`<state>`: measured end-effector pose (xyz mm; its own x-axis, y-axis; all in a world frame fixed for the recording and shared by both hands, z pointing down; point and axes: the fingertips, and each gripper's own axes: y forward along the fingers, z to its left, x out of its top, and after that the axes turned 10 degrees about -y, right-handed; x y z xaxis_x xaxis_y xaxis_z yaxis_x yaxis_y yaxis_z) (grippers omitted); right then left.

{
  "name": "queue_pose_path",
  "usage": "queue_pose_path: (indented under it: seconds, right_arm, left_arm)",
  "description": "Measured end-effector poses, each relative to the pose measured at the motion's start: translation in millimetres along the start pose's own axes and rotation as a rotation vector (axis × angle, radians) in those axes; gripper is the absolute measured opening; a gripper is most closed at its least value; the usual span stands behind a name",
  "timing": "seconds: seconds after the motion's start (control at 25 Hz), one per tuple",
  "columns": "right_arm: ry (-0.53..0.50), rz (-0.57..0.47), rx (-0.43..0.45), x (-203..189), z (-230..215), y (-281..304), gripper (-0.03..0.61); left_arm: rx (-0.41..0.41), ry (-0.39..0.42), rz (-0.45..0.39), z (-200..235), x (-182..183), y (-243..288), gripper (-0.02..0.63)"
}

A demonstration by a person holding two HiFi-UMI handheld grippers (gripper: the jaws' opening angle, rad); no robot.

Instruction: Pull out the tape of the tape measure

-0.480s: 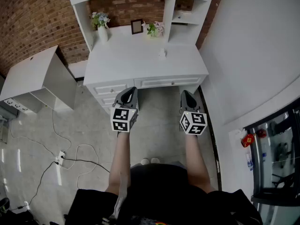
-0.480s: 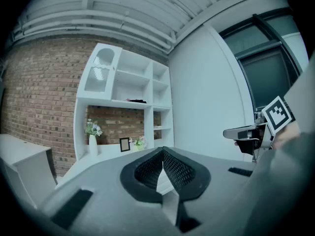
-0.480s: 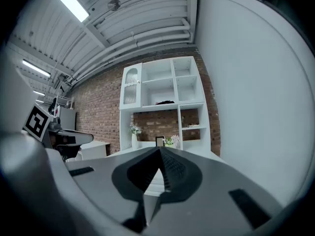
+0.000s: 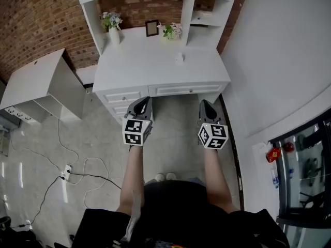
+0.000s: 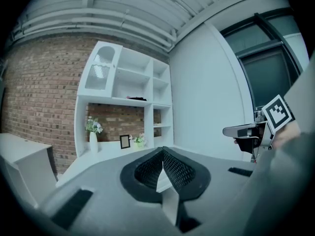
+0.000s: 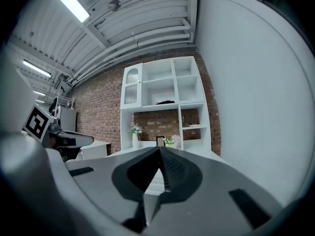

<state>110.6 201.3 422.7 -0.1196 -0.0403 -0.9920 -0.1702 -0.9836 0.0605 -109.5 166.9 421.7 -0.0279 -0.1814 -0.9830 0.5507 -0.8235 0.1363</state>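
Head view: left gripper (image 4: 143,102) and right gripper (image 4: 206,105), level, side by side, well apart, in front of the white desk (image 4: 155,71), short of its drawers. On the desk: vase (image 4: 113,35), picture frame (image 4: 151,28), small plant (image 4: 168,32), and 1 small pale object (image 4: 179,58) right of centre, too small to confirm as the tape measure.

Left gripper view: 2 jaws pressed together, nothing between them. Desk ahead.

Right gripper view: 2 jaws closed tight, empty. Shelving (image 6: 160,87) ahead.

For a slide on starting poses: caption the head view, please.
Person facing a white desk, left gripper and right gripper side by side, jaws shut, both empty.
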Motion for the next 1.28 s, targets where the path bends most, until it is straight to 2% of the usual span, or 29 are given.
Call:
queue_pose_path:
  seconds: [0.4, 0.44, 0.48, 0.6, 0.68, 1.28]
  right_arm:
    - [0.024, -0.003, 0.031, -3.9, 5.2, -1.9, -0.002]
    - [0.031, -0.006, 0.036, -3.7, 6.2, -2.1, 0.017]
    - [0.039, -0.008, 0.040, -3.5, 6.9, -1.9, 0.058]
    - [0.053, -0.008, 0.039, -3.9, 8.3, -1.4, 0.104]
    - [0.061, -0.005, 0.037, -5.2, 9.9, -2.5, 0.124]
    - [0.085, 0.002, -0.002, -16.3, 28.9, -12.5, 0.150]
  left_arm:
    - [0.002, -0.019, 0.004, 0.0, -8.0, -1.1, 0.012]
    - [0.000, -0.018, 0.003, -0.6, -8.2, -1.3, 0.015]
    - [-0.002, -0.017, 0.003, -0.7, -8.4, -1.2, 0.032]
    - [-0.010, -0.021, -0.001, 0.6, -9.4, -1.8, 0.132]
    - [-0.016, -0.021, 0.001, 1.0, -11.3, -4.1, 0.150]
    - [-0.052, 0.005, 0.034, 17.0, -28.6, -20.6, 0.164]
